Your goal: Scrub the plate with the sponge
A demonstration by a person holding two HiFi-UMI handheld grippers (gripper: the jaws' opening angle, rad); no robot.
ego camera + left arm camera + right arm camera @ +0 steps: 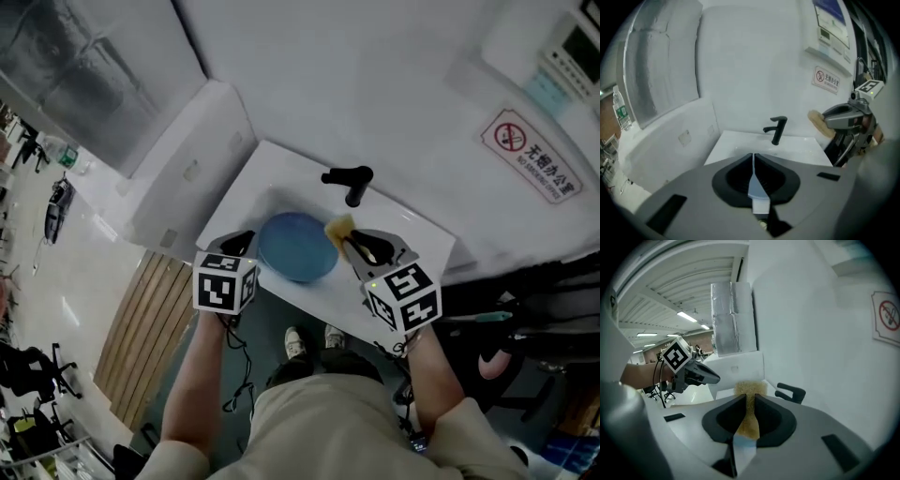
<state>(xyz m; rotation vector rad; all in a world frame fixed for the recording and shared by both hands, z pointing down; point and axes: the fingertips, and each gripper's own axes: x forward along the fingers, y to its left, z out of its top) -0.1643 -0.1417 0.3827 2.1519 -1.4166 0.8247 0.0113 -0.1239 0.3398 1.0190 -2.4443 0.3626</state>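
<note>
In the sink (274, 159), the plate (297, 246) lies with your left claw (242, 242) closed and apparently empty at its 9 o'clock and your right claw (349, 240) clamping the sponge (338, 227) at its 2 o'clock, so scrubbing looks about to begin: next press the sponge onto its face.

The plate (297, 246) is plain blue, the sponge (338, 228) yellow. The faucet (351, 182) is black against the white sink (281, 169). The left gripper (246, 240) and right gripper (348, 241) carry black-and-white square-patterned cubes. The wall sign (532, 157) is red and white.
</note>
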